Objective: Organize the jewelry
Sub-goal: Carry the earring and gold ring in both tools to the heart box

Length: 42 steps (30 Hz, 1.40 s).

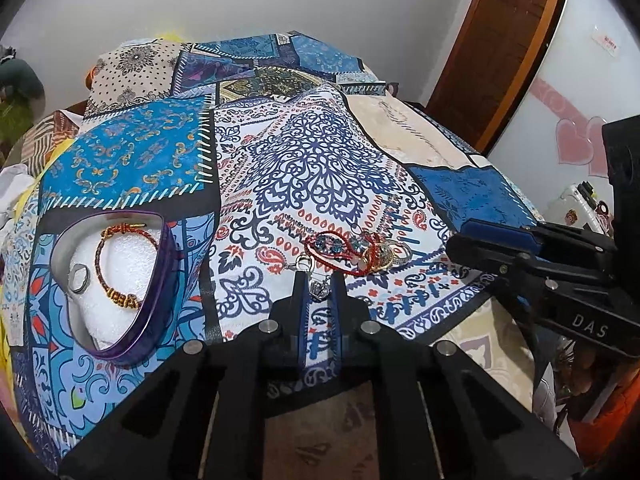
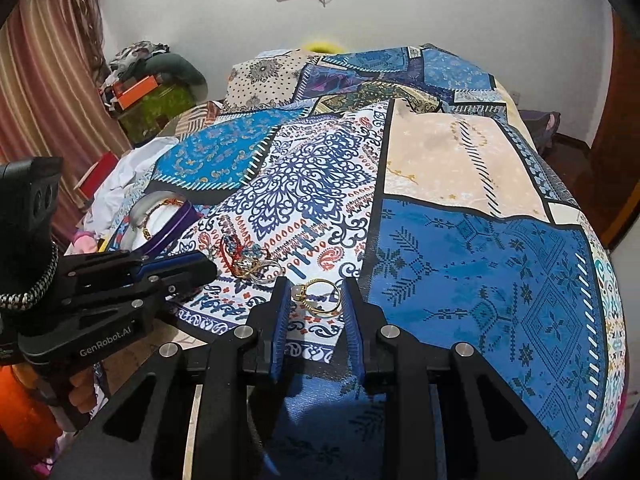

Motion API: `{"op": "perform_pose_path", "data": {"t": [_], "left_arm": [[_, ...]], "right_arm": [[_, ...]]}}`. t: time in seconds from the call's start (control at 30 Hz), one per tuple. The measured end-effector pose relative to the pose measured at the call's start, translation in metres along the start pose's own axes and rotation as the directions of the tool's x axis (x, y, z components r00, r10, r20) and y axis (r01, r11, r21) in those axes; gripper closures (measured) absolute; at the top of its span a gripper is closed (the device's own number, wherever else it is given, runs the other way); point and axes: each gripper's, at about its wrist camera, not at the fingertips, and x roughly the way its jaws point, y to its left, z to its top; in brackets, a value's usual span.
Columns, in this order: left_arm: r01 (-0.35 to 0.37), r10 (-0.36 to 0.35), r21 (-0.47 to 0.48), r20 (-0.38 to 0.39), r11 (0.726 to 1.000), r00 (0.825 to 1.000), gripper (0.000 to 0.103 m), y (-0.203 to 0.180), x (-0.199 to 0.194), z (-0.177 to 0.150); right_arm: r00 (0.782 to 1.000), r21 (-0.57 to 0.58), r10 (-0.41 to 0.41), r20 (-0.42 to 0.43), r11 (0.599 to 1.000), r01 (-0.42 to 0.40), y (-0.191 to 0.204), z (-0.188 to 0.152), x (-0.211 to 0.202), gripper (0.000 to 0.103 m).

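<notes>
Nearest in the left wrist view, the left gripper (image 1: 318, 280) pinches a small silver crown charm (image 1: 320, 290) between nearly closed fingers, lifted clear of the bedspread (image 1: 320, 152) for carrying. In the right wrist view, the right gripper (image 2: 313, 294) grips a gold ring (image 2: 318, 296) across its band. Just beyond, at 1 o'clock from the left gripper, lies the unsorted pile of jewelry (image 1: 360, 252). Farther at 10 o'clock sits the open purple box (image 1: 116, 280), already holding a braided bracelet (image 1: 120, 264) and a ring, likely the destination.
</notes>
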Motion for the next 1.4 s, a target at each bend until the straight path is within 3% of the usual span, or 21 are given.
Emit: {"op": "perform_pose_path", "data": {"t": [0.23,0.53,1.03,1.23,1.4], "left_arm": [[-0.004,0.005,-0.004,0.032,1.0,0.999,0.094,0.002,-0.022,-0.003],[-0.03,0.031,-0.011,0.132,0.999,0.991,0.094,0.008,-0.065,0.004],[-0.114,0.134,-0.086,0.283,0.99,0.95,0.094,0.057,-0.137,0.006],[-0.141,0.174,-0.13,0.3,0.981,0.938,0.094,0.082,-0.149,0.001],[-0.148,0.189,-0.159,0.286,0.976,0.939,0.094,0.101,-0.145,-0.004]], "right_arm": [[0.999,-0.008,0.009,0.034,1.0,-0.008,0.007,0.007,-0.01,0.08],[0.995,-0.03,0.023,0.1,0.999,-0.02,0.027,0.021,-0.028,0.08],[0.976,-0.134,0.098,0.195,0.988,-0.073,0.092,0.055,-0.04,0.08],[0.972,-0.174,0.135,0.193,0.98,-0.101,0.118,0.063,-0.029,0.08],[0.971,-0.196,0.157,0.179,0.973,-0.121,0.134,0.069,-0.016,0.08]]}}
